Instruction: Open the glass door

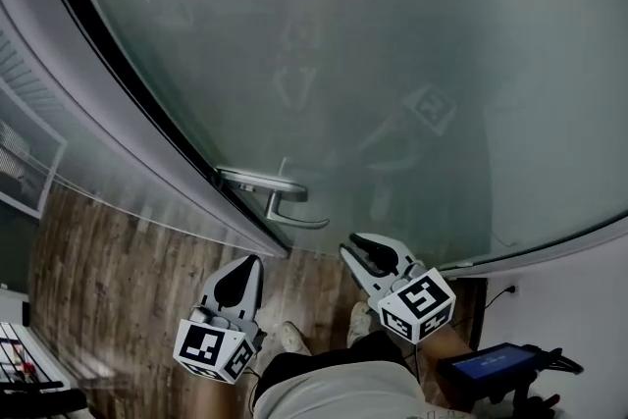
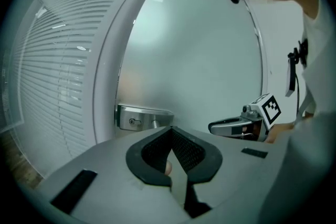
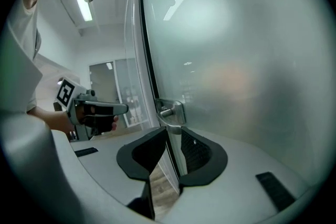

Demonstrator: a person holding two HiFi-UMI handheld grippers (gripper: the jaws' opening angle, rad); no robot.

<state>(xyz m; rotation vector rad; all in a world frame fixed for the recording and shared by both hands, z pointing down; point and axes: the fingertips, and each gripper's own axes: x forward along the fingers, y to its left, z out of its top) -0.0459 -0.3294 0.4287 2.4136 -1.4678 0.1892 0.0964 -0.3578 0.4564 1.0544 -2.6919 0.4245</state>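
Note:
The frosted glass door [image 1: 392, 64] fills most of the head view; its metal lever handle [image 1: 280, 191] sits at the door's edge. My left gripper [image 1: 240, 278] hangs below and to the left of the handle, jaws together with nothing held. My right gripper [image 1: 368, 255] is below and right of the handle, a short way off it, jaws a little apart and empty. In the left gripper view the handle plate [image 2: 142, 118] shows past the closed tips [image 2: 172, 131]. In the right gripper view the handle [image 3: 170, 112] lies just beyond the gripper [image 3: 174, 131], with the door's edge seen through the gap.
A glazed wall with blinds [image 1: 29, 152] runs left of the door frame. Wood floor [image 1: 118, 270] lies under the person's shoes [image 1: 289, 337]. A device with a blue screen [image 1: 491, 363] stands at lower right by a white wall.

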